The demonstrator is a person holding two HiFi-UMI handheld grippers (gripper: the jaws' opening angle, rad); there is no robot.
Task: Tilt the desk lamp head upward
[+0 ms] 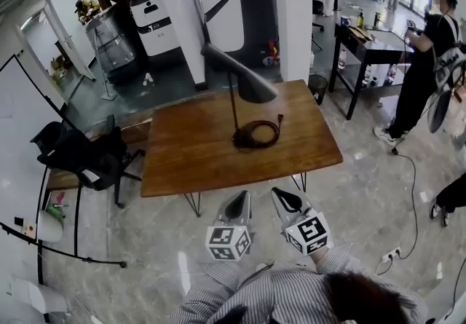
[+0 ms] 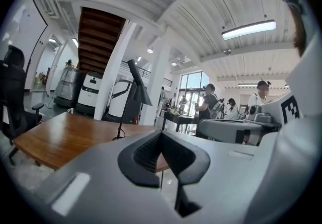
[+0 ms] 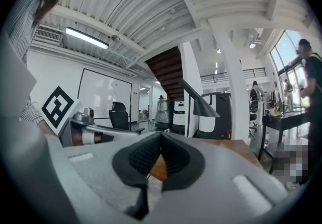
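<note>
The black desk lamp stands on the wooden table (image 1: 182, 162), with its cone head (image 1: 244, 76) sloping down to the right on a thin stem. Its cord (image 1: 256, 135) lies coiled round the base. Both grippers hang short of the table's near edge, close to the person's chest and well away from the lamp. My left gripper (image 1: 238, 204) is shut and empty, and so is my right gripper (image 1: 285, 201). In the left gripper view the lamp head (image 2: 137, 84) shows far beyond the shut left gripper (image 2: 161, 133). In the right gripper view the lamp head (image 3: 201, 103) stands above the right gripper (image 3: 160, 136).
A black office chair (image 1: 80, 155) sits at the table's left end, with a whiteboard stand (image 1: 22, 133) beyond it. A white pillar (image 1: 295, 17) and machines stand behind the table. A person (image 1: 426, 68) stands at a black desk (image 1: 368, 46) on the right. Cables (image 1: 411, 199) run over the floor.
</note>
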